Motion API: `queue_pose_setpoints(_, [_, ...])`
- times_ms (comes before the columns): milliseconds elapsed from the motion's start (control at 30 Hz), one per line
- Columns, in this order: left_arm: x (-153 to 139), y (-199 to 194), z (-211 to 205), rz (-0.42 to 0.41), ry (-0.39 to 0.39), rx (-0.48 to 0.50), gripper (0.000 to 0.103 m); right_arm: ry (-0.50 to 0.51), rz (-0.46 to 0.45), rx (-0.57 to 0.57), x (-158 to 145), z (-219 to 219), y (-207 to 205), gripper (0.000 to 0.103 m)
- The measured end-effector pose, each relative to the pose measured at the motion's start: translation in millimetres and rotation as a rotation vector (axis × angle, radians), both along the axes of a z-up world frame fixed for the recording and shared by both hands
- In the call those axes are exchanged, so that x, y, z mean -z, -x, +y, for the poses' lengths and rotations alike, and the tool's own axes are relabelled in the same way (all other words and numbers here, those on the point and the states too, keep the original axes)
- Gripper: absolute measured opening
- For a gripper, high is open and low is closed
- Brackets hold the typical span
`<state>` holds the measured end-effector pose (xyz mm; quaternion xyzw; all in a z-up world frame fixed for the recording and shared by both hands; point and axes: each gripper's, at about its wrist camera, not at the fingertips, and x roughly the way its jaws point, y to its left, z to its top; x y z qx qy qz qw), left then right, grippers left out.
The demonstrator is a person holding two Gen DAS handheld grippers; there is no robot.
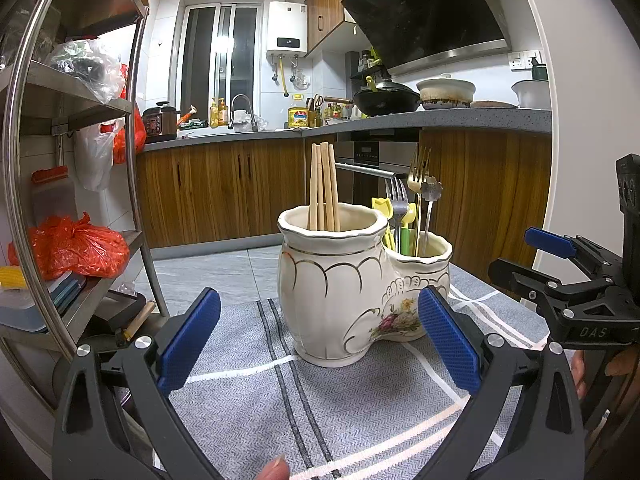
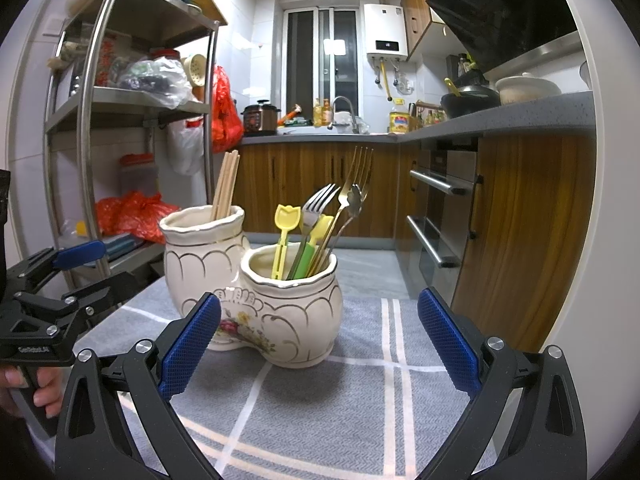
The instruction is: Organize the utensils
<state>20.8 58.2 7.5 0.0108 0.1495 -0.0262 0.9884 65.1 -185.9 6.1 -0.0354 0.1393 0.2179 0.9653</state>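
Observation:
A cream ceramic double utensil holder point(image 1: 340, 292) point(image 2: 256, 292) stands on a grey checked cloth point(image 1: 320, 408) point(image 2: 340, 400). Its taller pot holds wooden chopsticks point(image 1: 324, 188) point(image 2: 226, 184). Its lower pot holds forks point(image 1: 418, 176) point(image 2: 356, 172), a silver fork point(image 2: 318, 204) and yellow-green picks point(image 2: 285, 236). My left gripper point(image 1: 320, 340) is open and empty, just in front of the holder. My right gripper point(image 2: 320, 340) is open and empty, in front of the lower pot. Each gripper shows at the edge of the other's view point(image 1: 552, 256) point(image 2: 68, 268).
A steel shelf rack point(image 1: 80, 160) point(image 2: 132, 120) with red bags stands to the left of the table. Wooden cabinets and an oven point(image 2: 444, 208) lie beyond, under a grey counter point(image 1: 440, 120) with pots.

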Motion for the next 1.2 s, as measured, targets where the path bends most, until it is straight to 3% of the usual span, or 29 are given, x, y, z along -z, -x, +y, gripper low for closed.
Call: queue_pose_setpoints(1200, [-0.2, 0.3, -0.3, 0.000, 0.003, 0.000, 0.097, 0.003, 0.000, -0.016, 4.2, 1.9, 0.1, 0.098])
